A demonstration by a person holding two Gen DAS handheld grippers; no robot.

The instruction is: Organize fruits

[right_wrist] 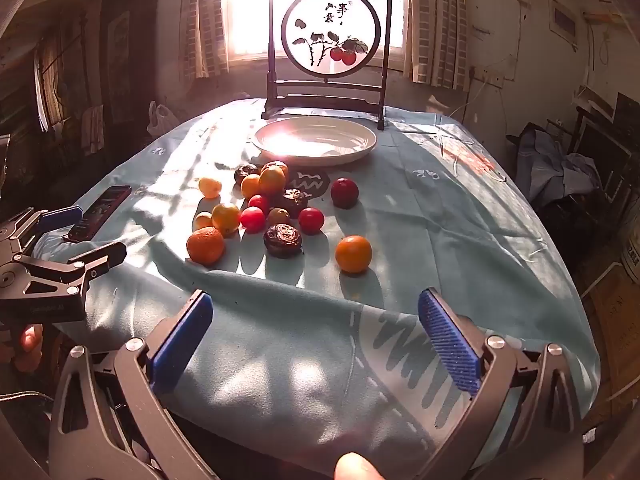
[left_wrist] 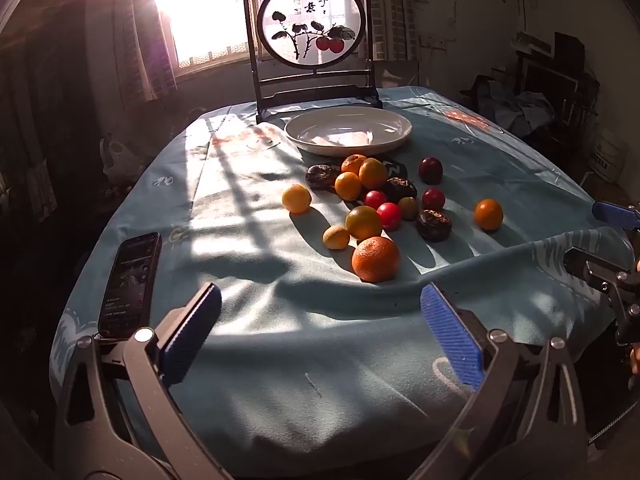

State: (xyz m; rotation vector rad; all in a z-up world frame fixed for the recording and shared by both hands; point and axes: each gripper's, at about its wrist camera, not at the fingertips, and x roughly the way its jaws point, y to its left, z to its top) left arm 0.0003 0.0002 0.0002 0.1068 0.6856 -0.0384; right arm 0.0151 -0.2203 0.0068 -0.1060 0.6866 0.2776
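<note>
My left gripper (left_wrist: 320, 332) hangs low over the near edge of the table with its blue-padded fingers (left_wrist: 450, 338) spread wide and nothing between them; my right gripper (right_wrist: 316, 338) sits the same way, released and empty, a little to the right of it, and I can see each one at the edge of the other's camera. Under both lies a rumpled light-blue tablecloth (left_wrist: 304, 380) striped with sun and shadow. A smartphone (left_wrist: 130, 284) rests on the cloth just beyond the left gripper's left finger. Past a fold in the cloth, near the middle of the table, the fruits are scattered loose: a large orange (left_wrist: 376, 259) is nearest to me on the left side, a second orange (right_wrist: 353, 254) stands apart on the right, and between and behind them I see small yellow-orange citrus (left_wrist: 296, 199), red plum-like fruits (left_wrist: 389, 216), one darker red fruit (right_wrist: 344, 192) off to the right, and several dark wrinkled fruits (right_wrist: 282, 240). Behind the cluster stands an empty white plate (left_wrist: 348, 130), close to the farthest fruits. Beyond the plate, at the far edge, a dark wooden stand holds a round painted screen (right_wrist: 331, 32) with red fruit on a branch, backlit by the window (right_wrist: 248, 8).
</note>
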